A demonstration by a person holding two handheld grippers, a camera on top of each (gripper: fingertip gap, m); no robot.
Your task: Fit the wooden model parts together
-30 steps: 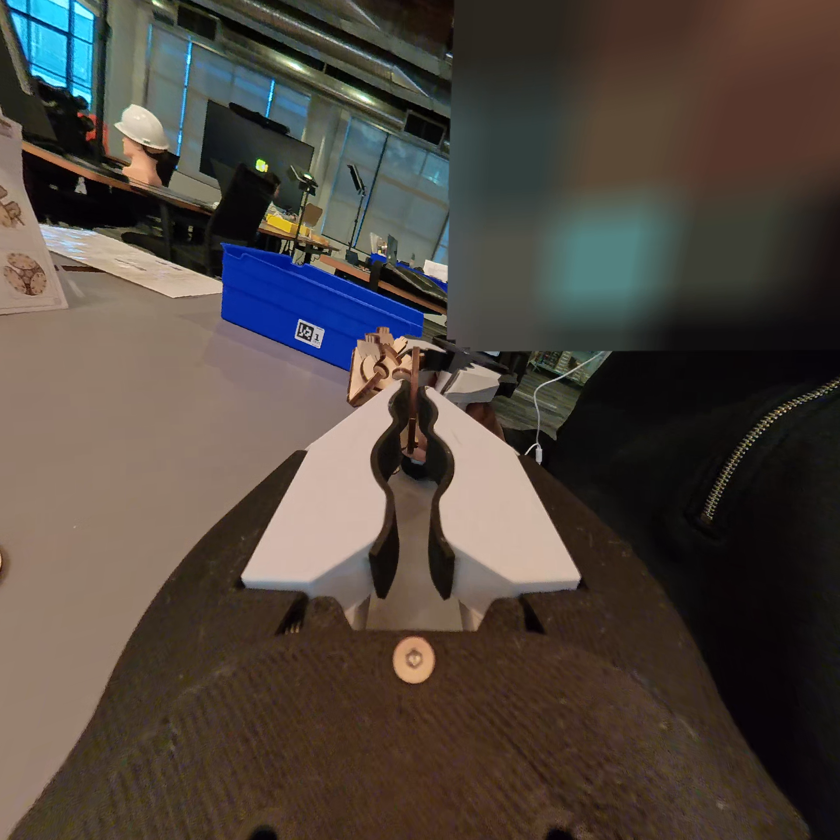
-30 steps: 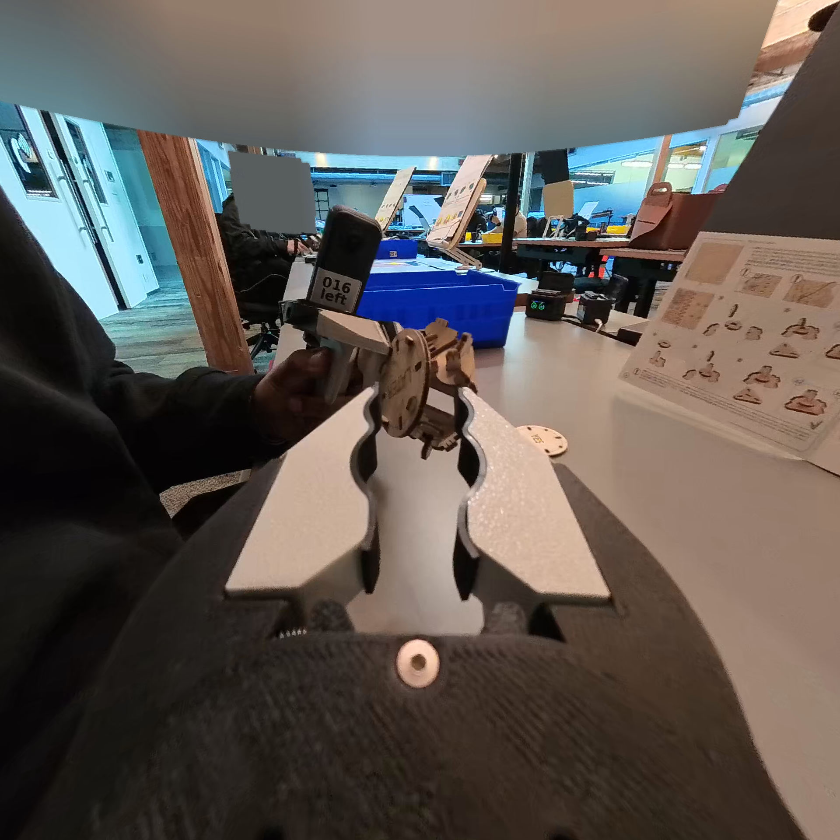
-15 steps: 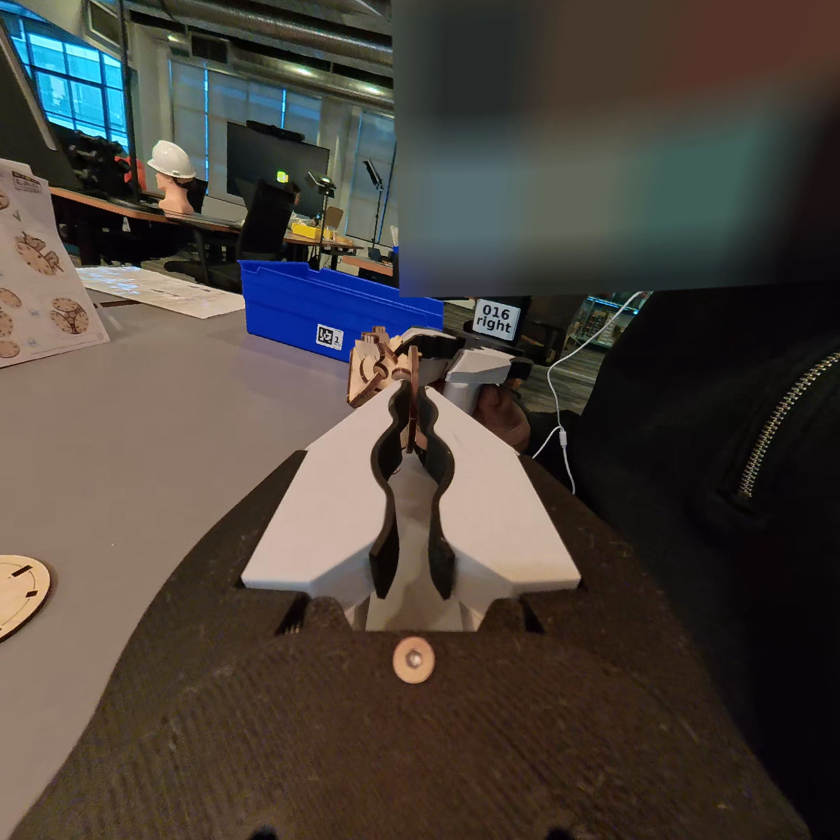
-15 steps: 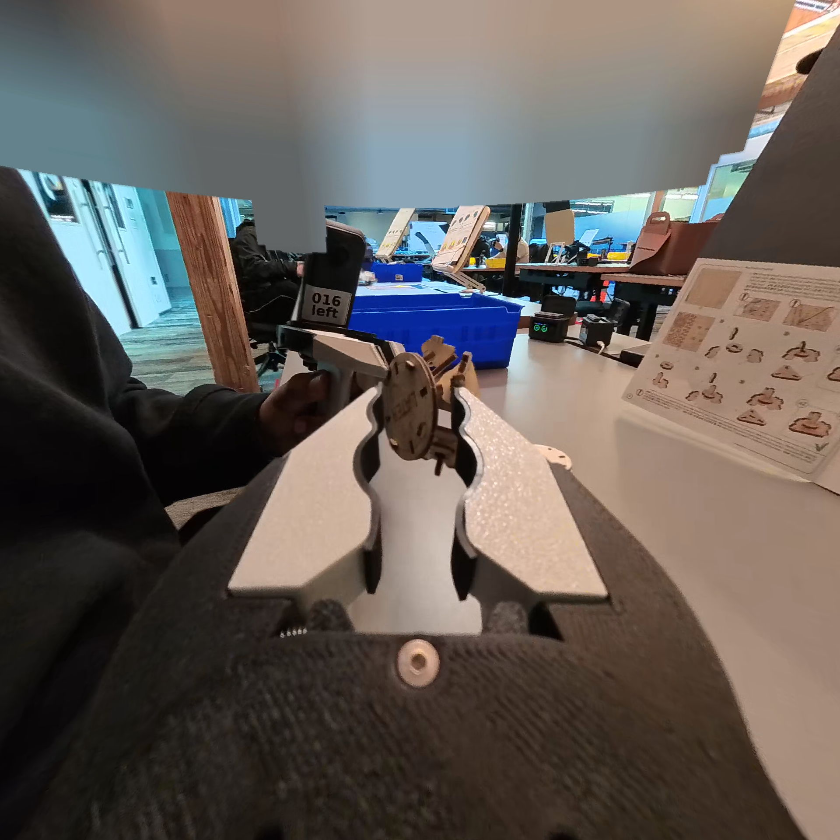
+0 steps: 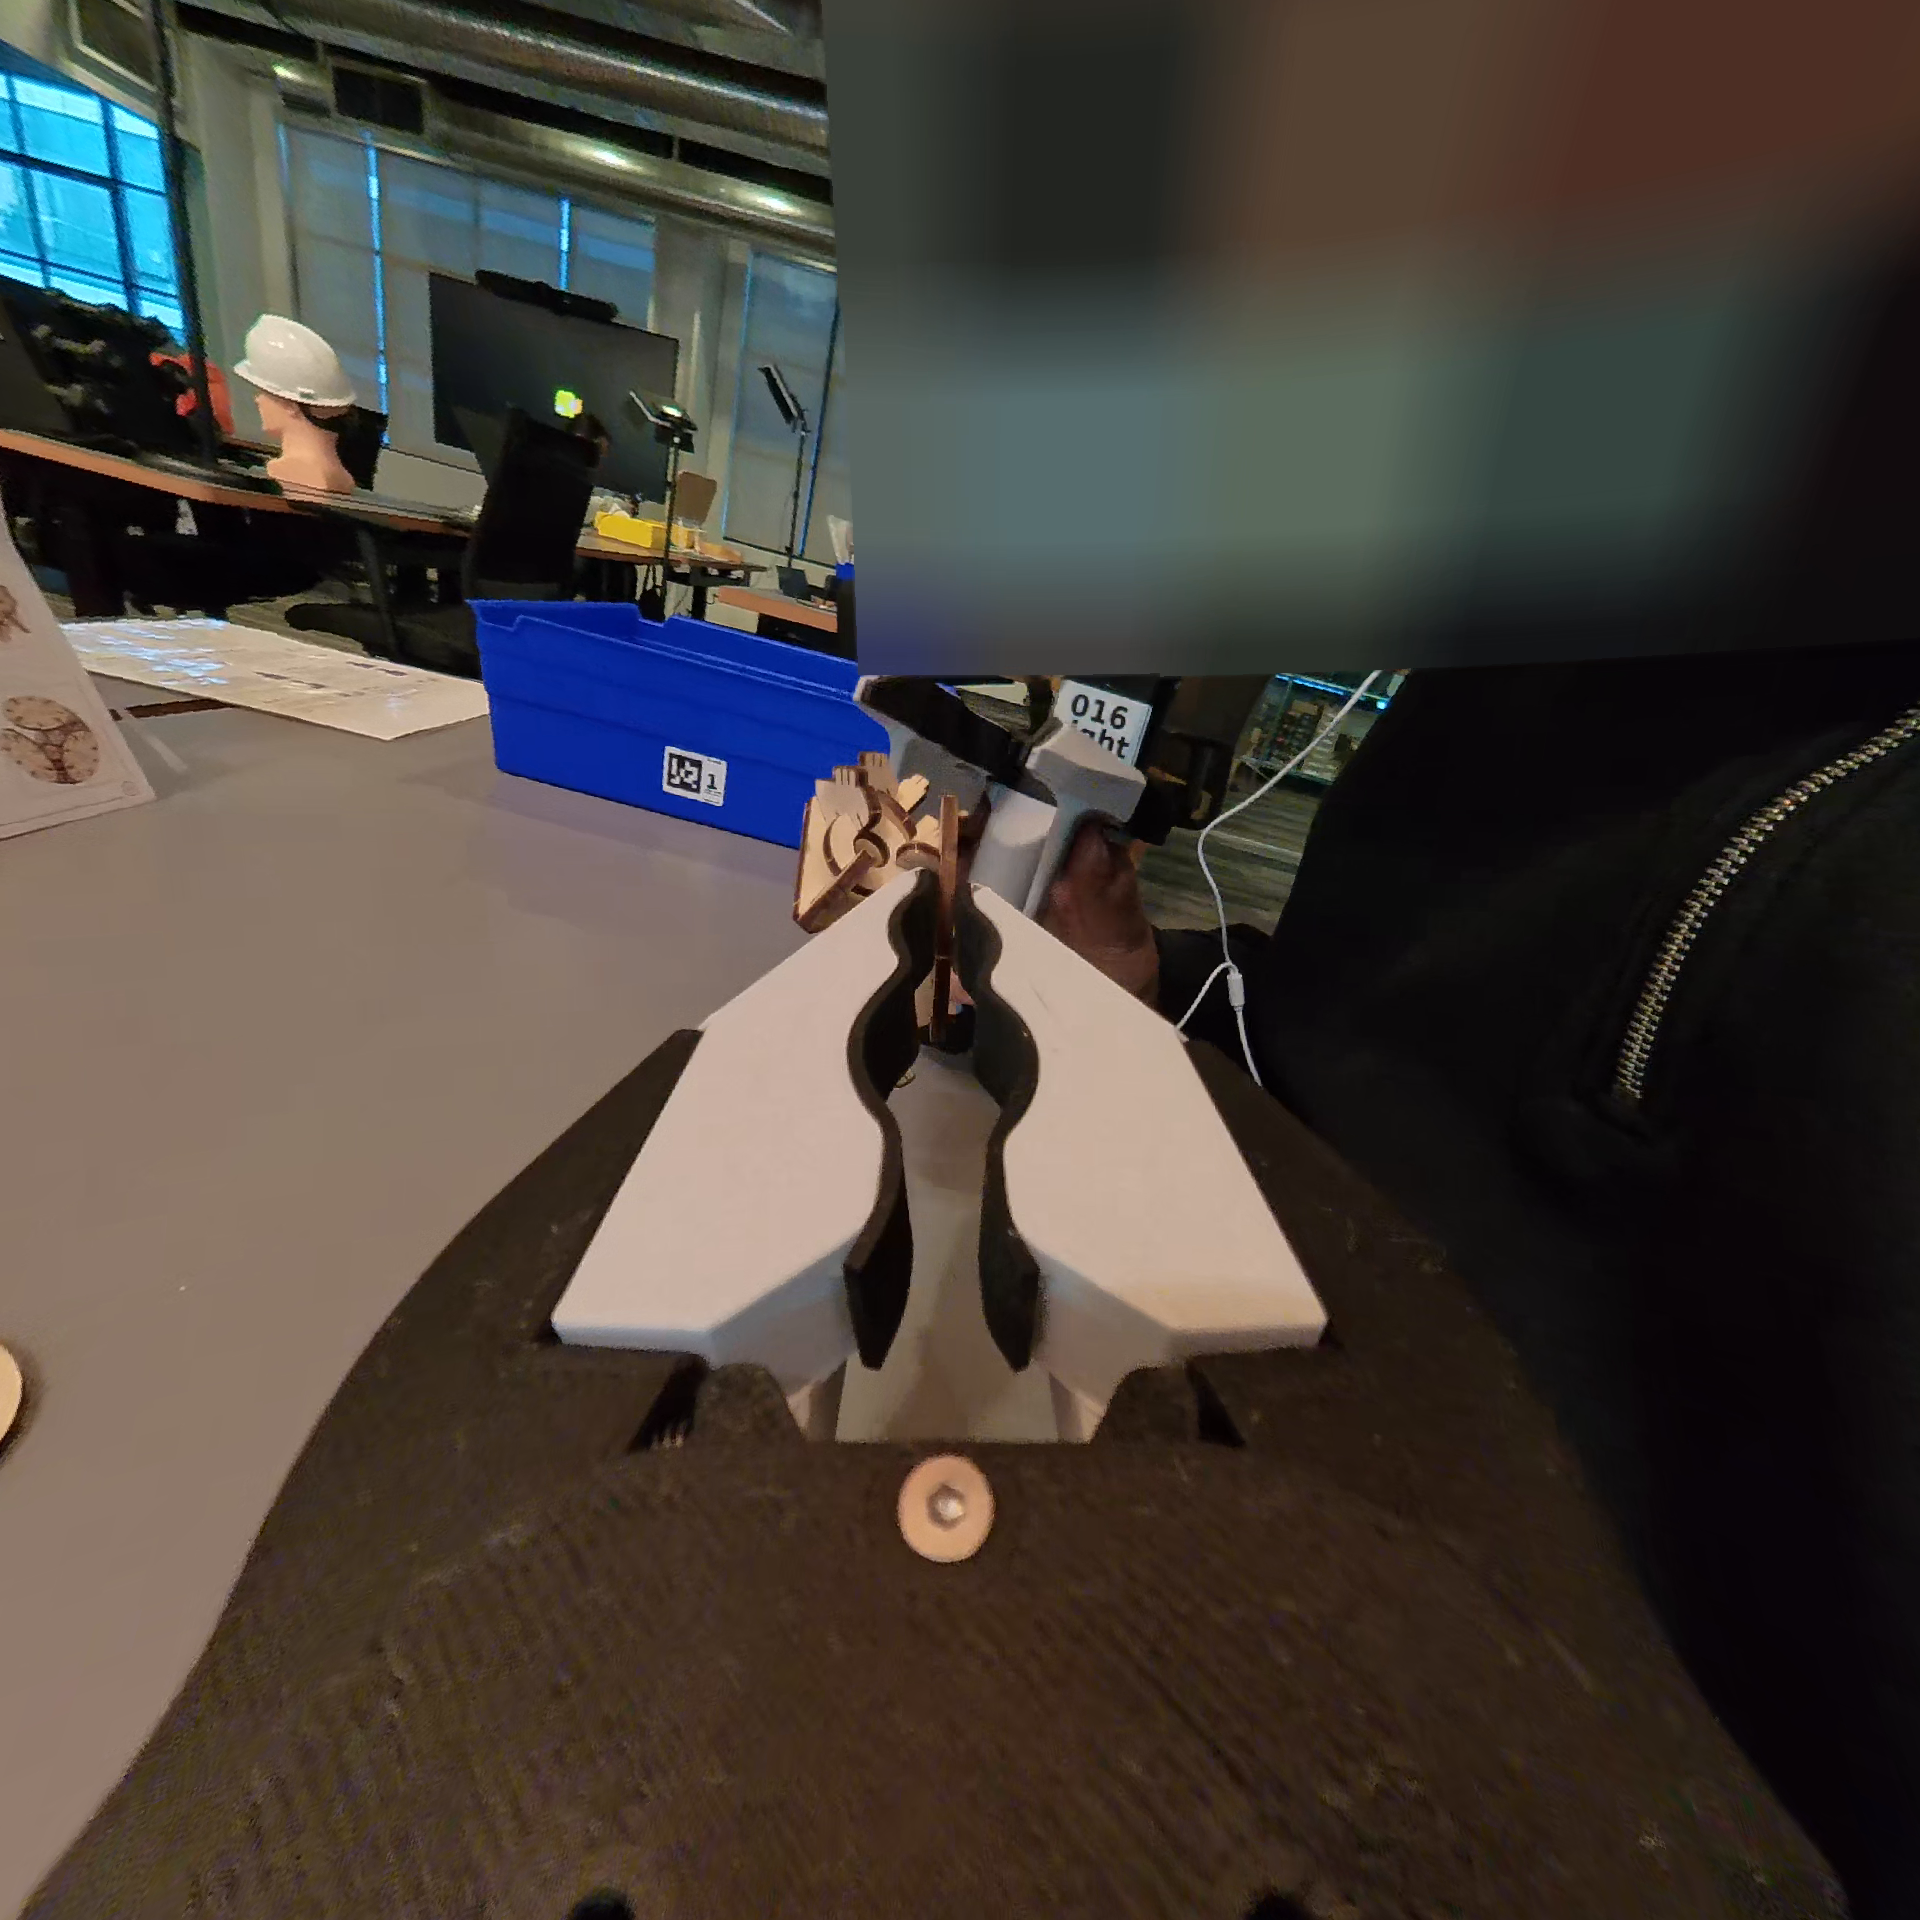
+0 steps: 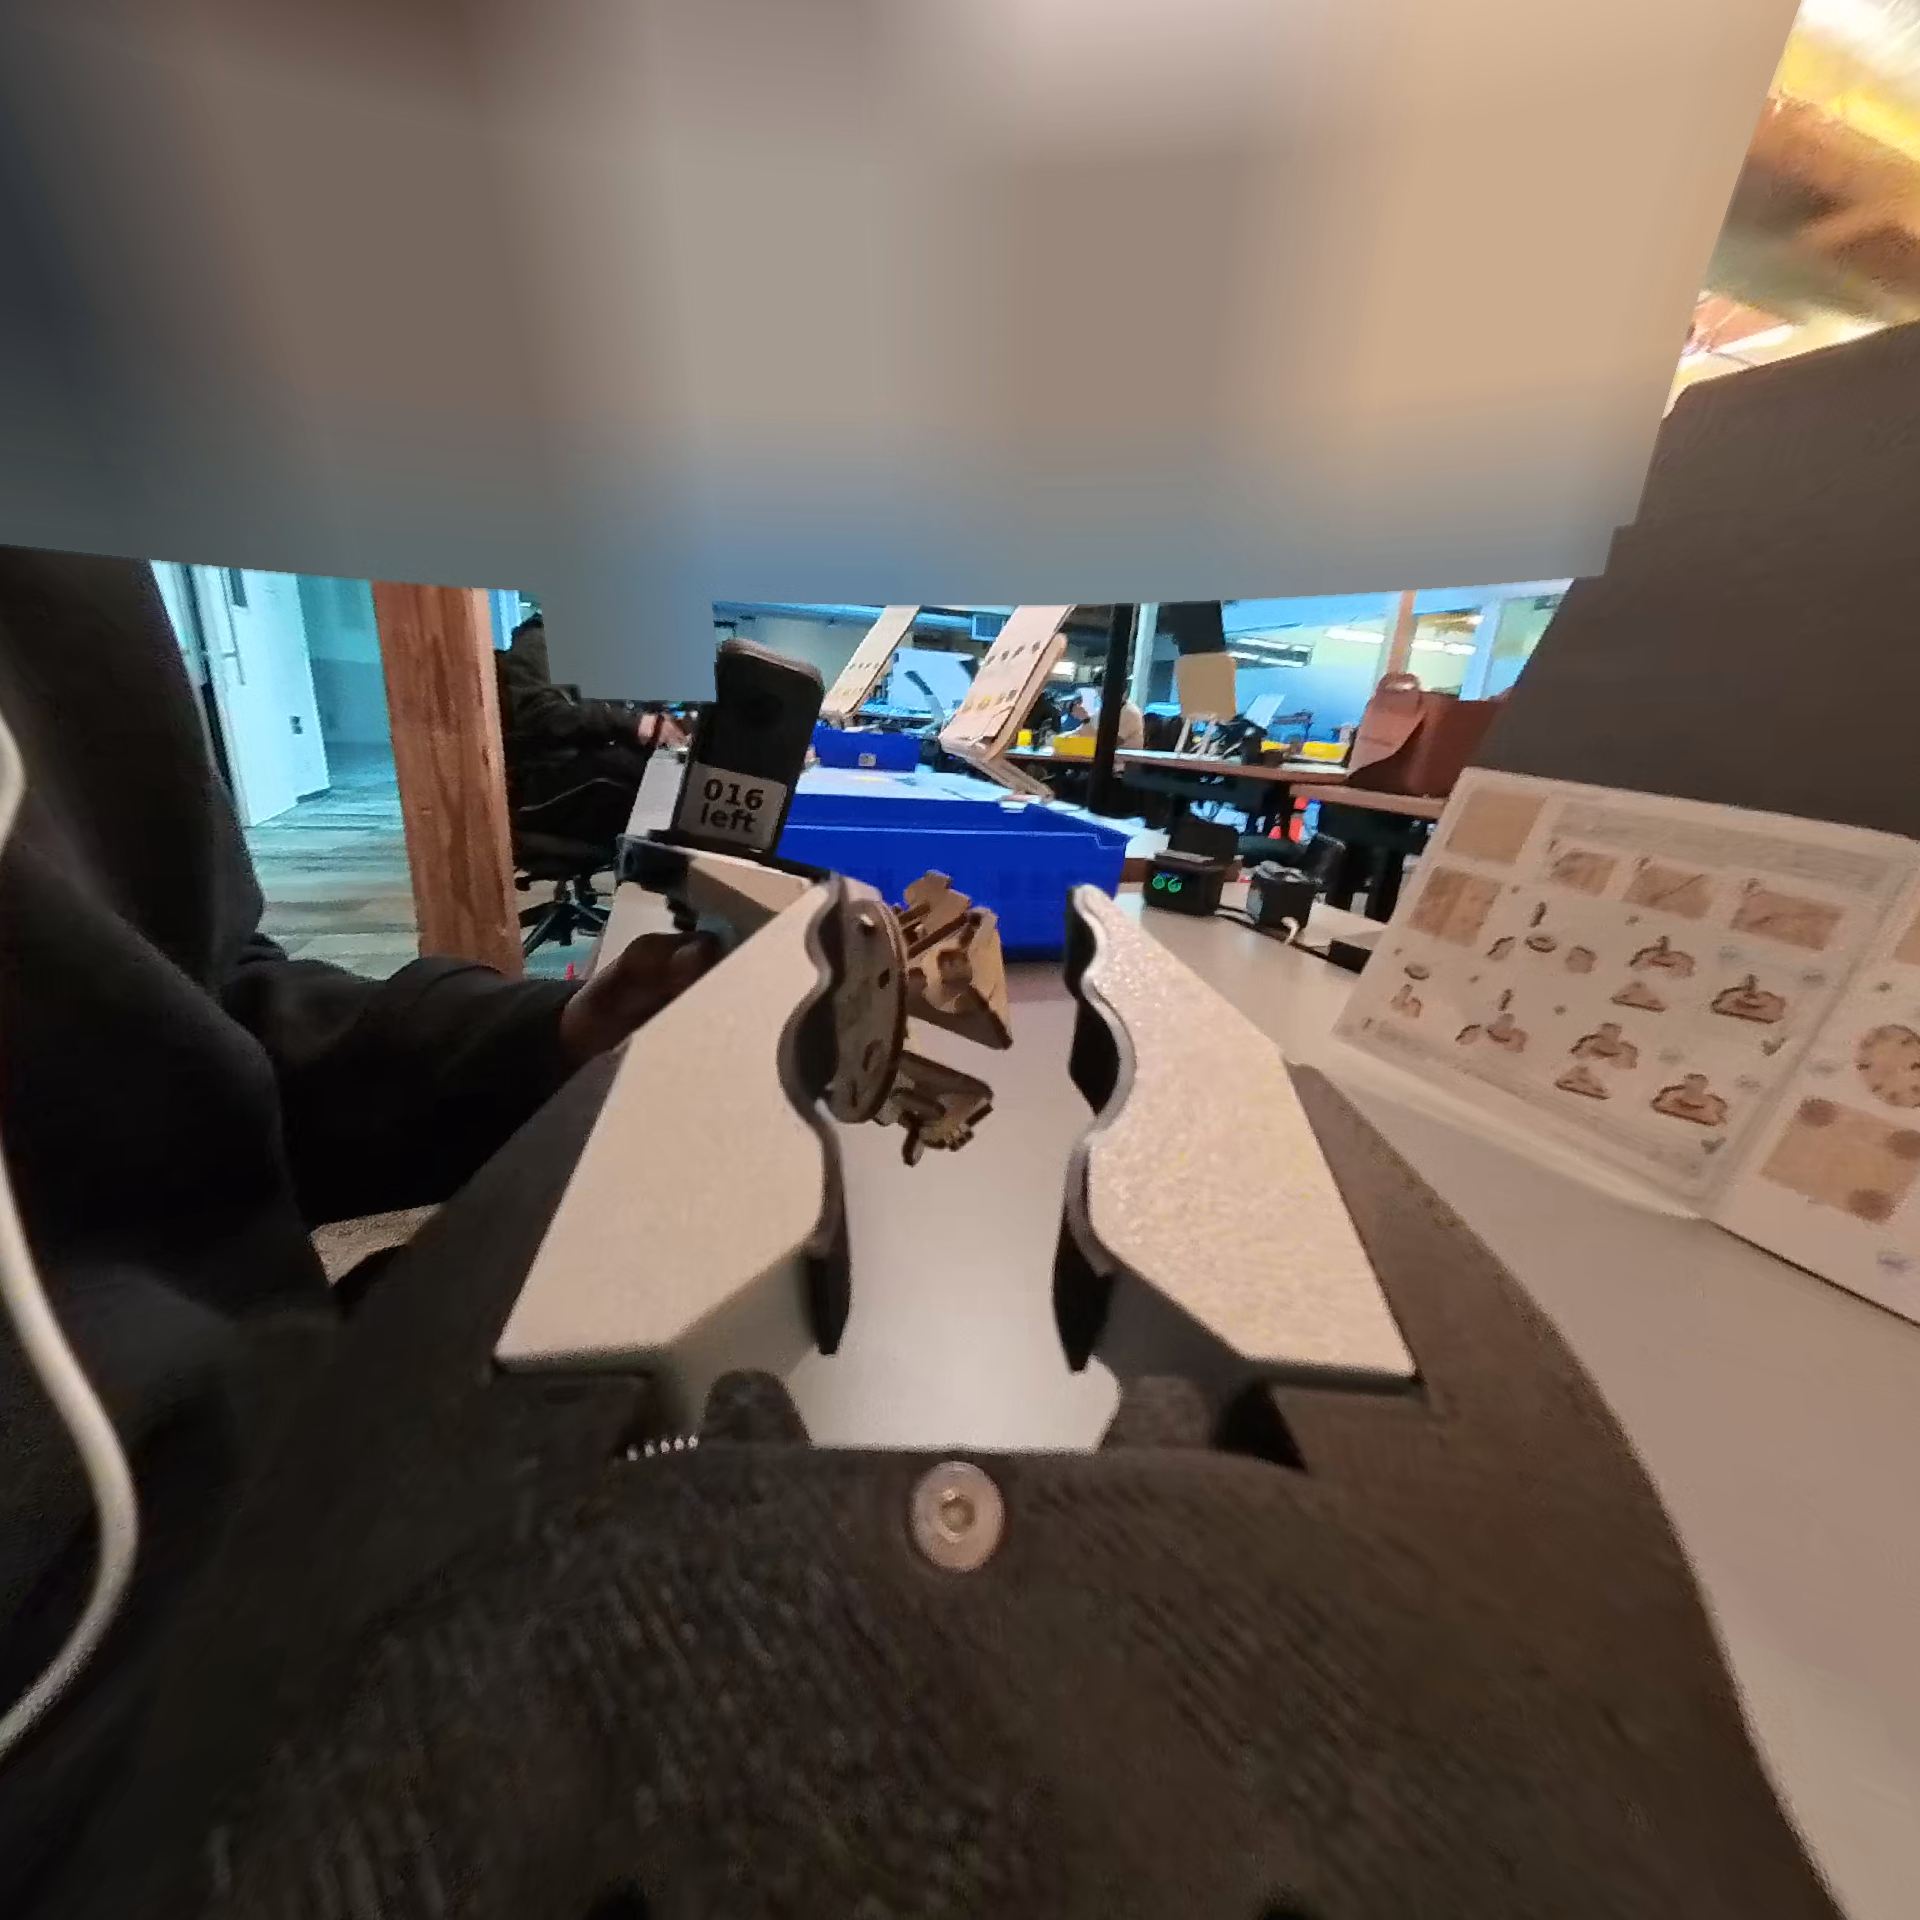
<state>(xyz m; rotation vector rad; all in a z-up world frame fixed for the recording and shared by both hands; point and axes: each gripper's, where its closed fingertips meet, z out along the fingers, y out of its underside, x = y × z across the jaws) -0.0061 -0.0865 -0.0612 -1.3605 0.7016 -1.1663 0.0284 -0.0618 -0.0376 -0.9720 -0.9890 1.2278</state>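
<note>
My left gripper (image 5: 943, 894) is shut on the thin round disc (image 5: 943, 935) of a small wooden assembly (image 5: 857, 852) and holds it edge-on above the grey table (image 5: 312, 987). In the right wrist view the same assembly (image 6: 951, 966) hangs between the fingers of my right gripper (image 6: 956, 899). That gripper is open. Its disc (image 6: 868, 1008) lies close against the left finger, and a wide gap separates the assembly from the right finger (image 6: 1101, 997). The left gripper's body (image 6: 717, 883) shows behind it, held by a hand (image 6: 634, 987).
A blue bin (image 5: 665, 717) stands on the table beyond the grippers and shows in the right wrist view too (image 6: 935, 852). A propped instruction sheet (image 6: 1621, 977) stands at the right. A loose wooden disc (image 5: 5, 1392) lies at the left edge. A person's dark jacket (image 5: 1610, 1143) is close by.
My right gripper's jaws have opened wider, and its right finger now stands clear of the wooden assembly. My left gripper stays shut on the disc.
</note>
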